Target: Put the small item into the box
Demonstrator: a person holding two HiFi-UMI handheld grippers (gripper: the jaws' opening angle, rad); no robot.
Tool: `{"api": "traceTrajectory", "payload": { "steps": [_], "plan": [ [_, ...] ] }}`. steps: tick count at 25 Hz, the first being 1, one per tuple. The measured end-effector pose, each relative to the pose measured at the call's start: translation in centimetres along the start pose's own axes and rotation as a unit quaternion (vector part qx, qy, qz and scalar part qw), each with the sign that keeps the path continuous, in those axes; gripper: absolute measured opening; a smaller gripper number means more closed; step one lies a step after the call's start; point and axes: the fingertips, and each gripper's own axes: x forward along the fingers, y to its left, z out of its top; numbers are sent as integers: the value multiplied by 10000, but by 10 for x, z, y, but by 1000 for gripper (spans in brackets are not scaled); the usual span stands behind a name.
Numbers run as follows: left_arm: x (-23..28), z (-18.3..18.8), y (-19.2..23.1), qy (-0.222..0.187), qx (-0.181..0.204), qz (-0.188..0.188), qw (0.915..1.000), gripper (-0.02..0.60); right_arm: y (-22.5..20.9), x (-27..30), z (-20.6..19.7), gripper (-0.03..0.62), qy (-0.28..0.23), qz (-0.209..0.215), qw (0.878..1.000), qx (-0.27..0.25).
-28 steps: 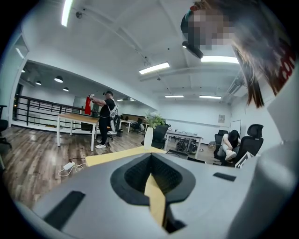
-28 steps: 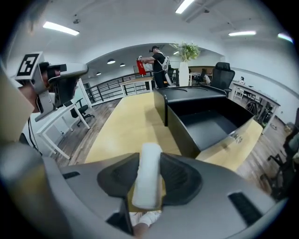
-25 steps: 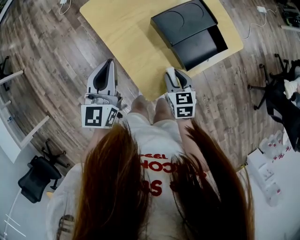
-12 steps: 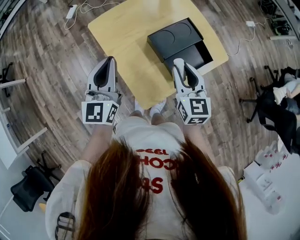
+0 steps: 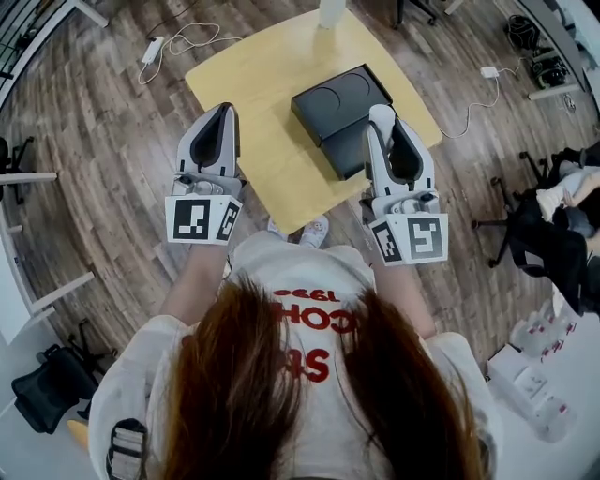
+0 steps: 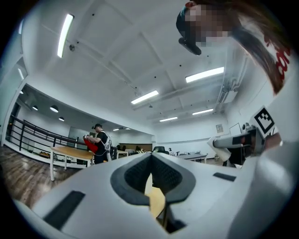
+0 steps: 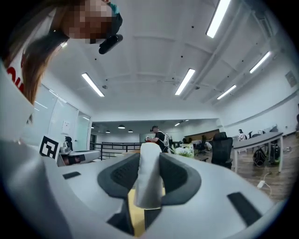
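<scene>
A black box (image 5: 339, 98) with two round marks on its lid lies on the yellow table (image 5: 267, 84); its lower part shows to the near right. My right gripper (image 5: 382, 117) is held level over the box's near edge, shut on a small white cylindrical item (image 7: 148, 182) that stands upright between the pads. My left gripper (image 5: 225, 112) hovers over the table's left edge, its jaws closed together with nothing between them. In the left gripper view the left gripper (image 6: 151, 158) points out into the room.
A white object (image 5: 331, 11) stands at the table's far edge. Cables and adapters (image 5: 155, 47) lie on the wooden floor. Office chairs (image 5: 534, 225) stand to the right, another chair (image 5: 47, 394) at the lower left. A person (image 6: 99, 144) stands far off by another table.
Both grippers have risen, the right one much more, and it has tipped up to level. It now overlaps the box's near edge in the head view. The white item stays gripped.
</scene>
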Motion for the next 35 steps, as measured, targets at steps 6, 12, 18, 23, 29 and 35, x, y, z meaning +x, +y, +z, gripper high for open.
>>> {"api": "traceTrajectory", "payload": {
  "steps": [6, 12, 18, 23, 29, 35],
  "plan": [
    [8, 7, -4, -99, -29, -29, 9999, 6, -9, -5, 13, 129, -109, -96, 9997, -191],
    [29, -6, -22, -8, -181, -234, 9996, 6, -28, -15, -6, 129, 193, -311, 9993, -100],
    [52, -33, -49, 213, -339, -477, 9981, 6, -48, -20, -44, 129, 610, -366, 9961, 515],
    [63, -61, -60, 446, -241, -600, 9969, 6, -54, -13, -90, 129, 1073, -390, 9905, 766],
    [60, -93, -58, 809, -315, -606, 9944, 6, -53, -7, -163, 129, 1804, -434, 9795, 779],
    [50, -116, -54, 1109, -297, -604, 9916, 6, -49, -1, -226, 130, 2494, -404, 9671, 303]
  ]
}}
